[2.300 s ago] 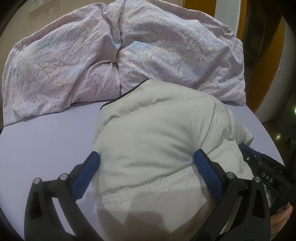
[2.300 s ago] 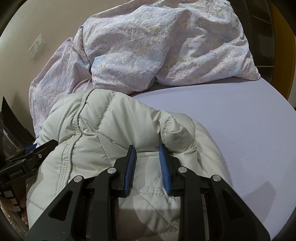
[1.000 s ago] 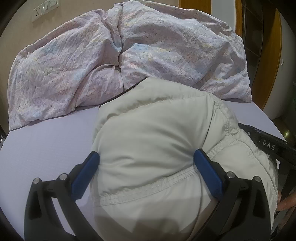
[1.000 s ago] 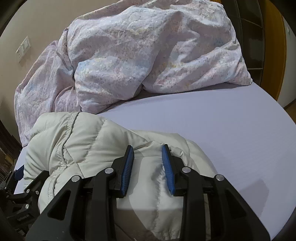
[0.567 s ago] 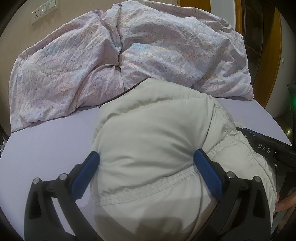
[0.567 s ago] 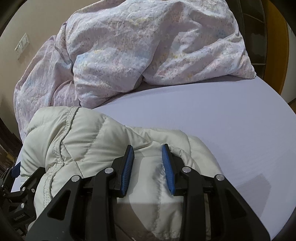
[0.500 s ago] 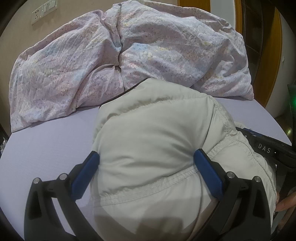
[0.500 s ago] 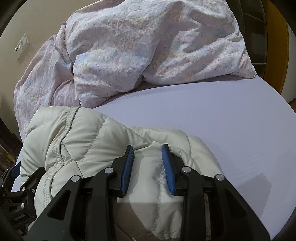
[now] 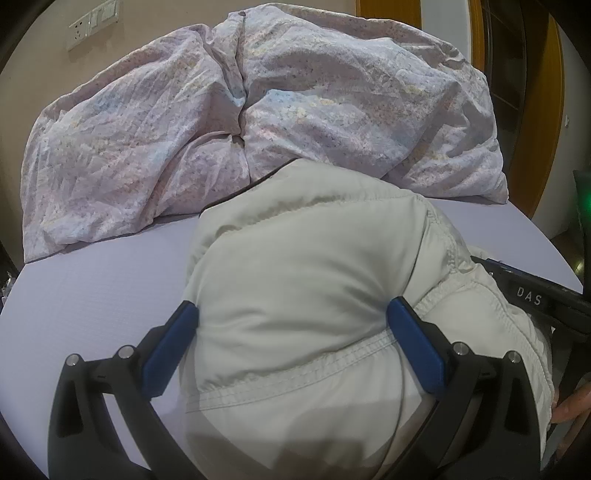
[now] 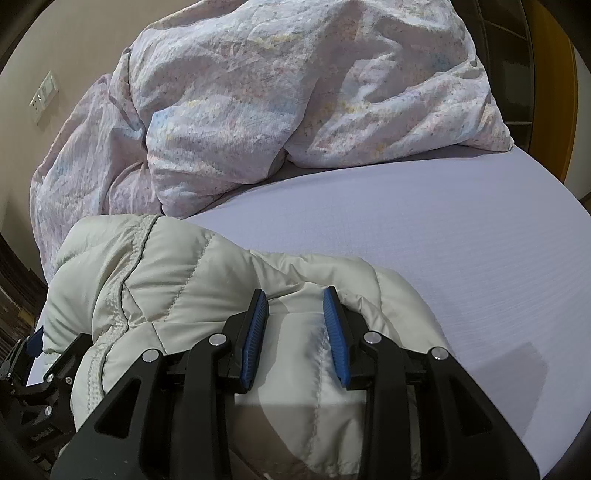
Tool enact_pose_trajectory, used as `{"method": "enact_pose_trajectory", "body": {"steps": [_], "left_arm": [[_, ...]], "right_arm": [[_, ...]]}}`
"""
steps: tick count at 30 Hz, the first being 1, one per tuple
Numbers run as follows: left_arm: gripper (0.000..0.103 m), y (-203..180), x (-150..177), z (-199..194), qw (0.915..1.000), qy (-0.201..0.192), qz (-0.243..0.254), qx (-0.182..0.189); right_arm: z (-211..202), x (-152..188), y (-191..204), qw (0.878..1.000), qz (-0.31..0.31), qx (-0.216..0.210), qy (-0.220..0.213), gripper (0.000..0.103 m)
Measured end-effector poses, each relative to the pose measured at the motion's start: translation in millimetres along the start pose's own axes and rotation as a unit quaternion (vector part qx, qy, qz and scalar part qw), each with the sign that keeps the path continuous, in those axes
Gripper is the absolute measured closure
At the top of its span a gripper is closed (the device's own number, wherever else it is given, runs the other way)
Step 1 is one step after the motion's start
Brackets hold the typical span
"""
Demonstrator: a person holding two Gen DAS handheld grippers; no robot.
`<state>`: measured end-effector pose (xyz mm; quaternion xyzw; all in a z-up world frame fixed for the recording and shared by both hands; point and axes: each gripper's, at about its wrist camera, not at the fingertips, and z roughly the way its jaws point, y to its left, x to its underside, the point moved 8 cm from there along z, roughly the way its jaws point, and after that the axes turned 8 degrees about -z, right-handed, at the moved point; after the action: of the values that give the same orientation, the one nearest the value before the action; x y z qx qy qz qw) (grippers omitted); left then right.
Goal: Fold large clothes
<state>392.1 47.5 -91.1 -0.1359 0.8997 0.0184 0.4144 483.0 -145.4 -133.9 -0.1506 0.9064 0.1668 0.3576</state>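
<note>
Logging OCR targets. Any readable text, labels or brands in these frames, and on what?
"DAS": white letters on the black body of the right gripper, seen from the left wrist view.
Wall switch panel: no readable markings.
Jacket and duvet: no text visible.

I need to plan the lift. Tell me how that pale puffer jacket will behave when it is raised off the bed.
The puffer jacket bulges between the left gripper pads, so it probably squashes and springs back. Its shell looks smooth and shiny where the right gripper pinches it, so it may slip. Ungripped parts slump on the bed sheet, so they will likely droop.
</note>
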Motion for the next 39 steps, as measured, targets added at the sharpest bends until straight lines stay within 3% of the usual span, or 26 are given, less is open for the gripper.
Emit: {"method": "enact_pose_trajectory", "body": {"steps": [9, 16, 39], "left_arm": [[0.002, 1.0, 0.9, -0.8, 1.0, 0.0, 0.003, 0.002], [0.002, 0.6, 1.4, -1.4, 1.0, 0.0, 0.003, 0.003], [0.002, 0.2, 1.5, -2.9, 1.0, -0.004, 0.0, 0.005]], "right_arm": [[-40.2, 12.6, -1.9, 1.0, -0.006, -0.006, -0.021, 0.068], [-26.6, 18.2, 4.4, 0.998, -0.049, 0.041, -0.027, 0.068], [-24.5, 20.0, 4.4, 0.998, -0.045, 0.037, -0.039, 0.067]]}}
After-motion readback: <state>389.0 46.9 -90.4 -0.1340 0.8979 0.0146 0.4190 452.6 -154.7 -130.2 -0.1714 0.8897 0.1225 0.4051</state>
